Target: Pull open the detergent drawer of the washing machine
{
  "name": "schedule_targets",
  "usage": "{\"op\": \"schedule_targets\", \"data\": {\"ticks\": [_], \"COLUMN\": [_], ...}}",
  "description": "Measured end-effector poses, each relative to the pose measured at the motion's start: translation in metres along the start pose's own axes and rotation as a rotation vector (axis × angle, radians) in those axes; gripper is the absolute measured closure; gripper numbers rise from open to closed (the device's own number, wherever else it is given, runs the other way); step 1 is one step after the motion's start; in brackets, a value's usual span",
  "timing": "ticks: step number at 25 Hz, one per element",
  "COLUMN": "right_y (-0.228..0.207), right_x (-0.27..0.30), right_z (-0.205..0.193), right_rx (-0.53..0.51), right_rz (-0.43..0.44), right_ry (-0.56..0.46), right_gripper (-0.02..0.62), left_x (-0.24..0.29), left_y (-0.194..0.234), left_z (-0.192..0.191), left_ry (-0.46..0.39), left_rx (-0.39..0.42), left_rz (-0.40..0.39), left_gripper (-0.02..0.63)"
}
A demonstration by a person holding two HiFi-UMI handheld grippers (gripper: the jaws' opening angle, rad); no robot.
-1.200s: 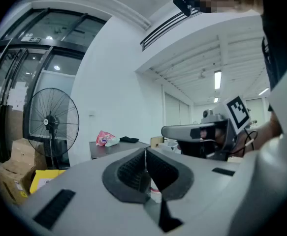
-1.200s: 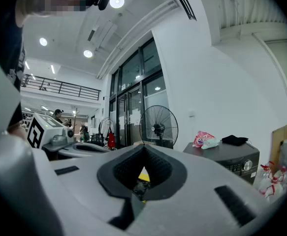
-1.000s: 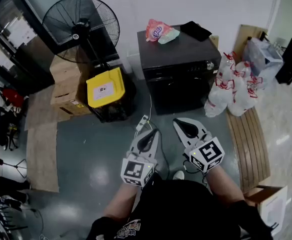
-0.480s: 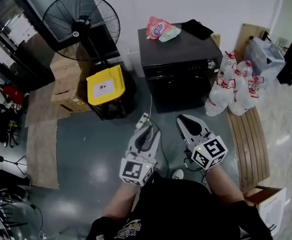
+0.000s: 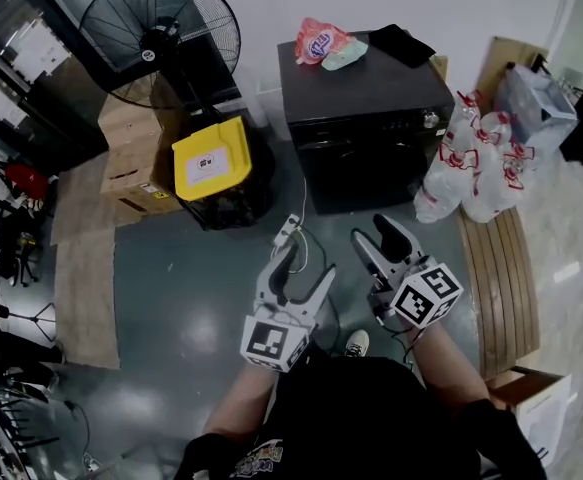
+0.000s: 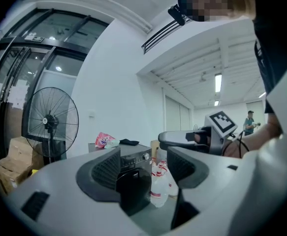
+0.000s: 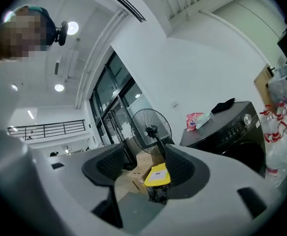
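Note:
A black washing machine [image 5: 371, 118] stands against the far wall, its front facing me with a knob [image 5: 431, 120] on the top strip; the drawer there looks closed. Both grippers hover over the grey floor, well short of the machine. My left gripper [image 5: 301, 268] has its jaws opening wide, with nothing between them. In the left gripper view the machine [image 6: 133, 156] shows far off through the gap. My right gripper [image 5: 371, 236] is tilted, its jaws also opening and empty. In the right gripper view the machine [image 7: 227, 127] lies off to the right.
A pedestal fan [image 5: 161, 38], cardboard boxes [image 5: 131, 168] and a yellow-lidded bin [image 5: 211, 163] stand left of the machine. Bagged water bottles [image 5: 471, 173] and wooden planks [image 5: 496, 278] lie to its right. A power strip [image 5: 286, 236] lies on the floor ahead. A pink bag [image 5: 316, 43] sits on the machine.
Both grippers were shut and now stand open, the left one wide. The right gripper has rolled and shifted slightly. The left has barely moved.

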State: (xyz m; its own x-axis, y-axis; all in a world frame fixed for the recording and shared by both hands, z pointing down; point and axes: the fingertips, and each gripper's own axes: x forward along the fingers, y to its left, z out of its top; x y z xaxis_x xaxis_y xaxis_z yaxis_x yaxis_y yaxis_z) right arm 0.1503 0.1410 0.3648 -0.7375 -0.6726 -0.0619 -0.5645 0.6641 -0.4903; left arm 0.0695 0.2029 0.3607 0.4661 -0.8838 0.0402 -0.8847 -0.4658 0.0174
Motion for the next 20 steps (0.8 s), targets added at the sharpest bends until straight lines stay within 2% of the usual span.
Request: {"op": "schedule_targets", "data": {"ticks": [7,20], "right_y": [-0.01,-0.041], "right_x": [0.044,0.157], "right_z": [-0.01,-0.036], "right_rx": [0.089,0.221], "right_rz": [-0.035,-0.166], "right_ry": [-0.008,-0.026], "right_gripper": [0.302,0.276], "left_x": [0.006,0.041], "left_y": [0.041,0.16], "left_z": [-0.004,-0.001], "left_ry": [0.013,0.039], "left_rx": [0.006,-0.033], "left_rz": [-0.04,-0.144], "left_gripper": [0.324,0.324]}}
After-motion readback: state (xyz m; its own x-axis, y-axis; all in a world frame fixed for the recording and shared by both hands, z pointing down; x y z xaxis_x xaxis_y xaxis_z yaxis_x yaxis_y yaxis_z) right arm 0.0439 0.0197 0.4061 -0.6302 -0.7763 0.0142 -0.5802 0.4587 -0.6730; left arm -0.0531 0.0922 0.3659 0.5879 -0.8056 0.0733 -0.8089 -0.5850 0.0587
